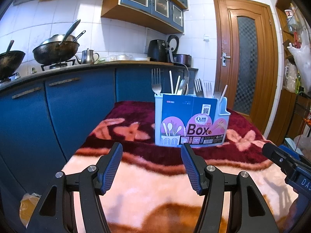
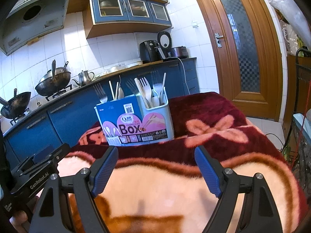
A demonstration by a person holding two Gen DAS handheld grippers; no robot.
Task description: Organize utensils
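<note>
A pale blue utensil holder (image 1: pixel 223 114) (image 2: pixel 167 114) with a "Box" label stands upright on the blanket-covered table (image 1: pixel 155 184) (image 2: pixel 155 186). Metal forks (image 1: pixel 156 81) (image 2: pixel 100 93), white plastic forks (image 2: pixel 145 91) and chopsticks (image 1: pixel 171 81) stick up from its compartments. My left gripper (image 1: pixel 151 151) is open and empty, hovering over the blanket short of the holder. The right gripper (image 2: pixel 156 153) is open wider, also empty, in front of the holder. Each gripper's body shows at the edge of the other's view.
A blue kitchen counter (image 1: pixel 77 89) (image 2: pixel 58 114) runs behind the table, with woks (image 1: pixel 56 50) on a stove, a kettle (image 1: pixel 88 56) and an air fryer (image 1: pixel 157 50). A wooden door (image 1: pixel 246 62) (image 2: pixel 239 48) stands at the right. A cluttered rack (image 2: pixel 299 116) flanks the table's right side.
</note>
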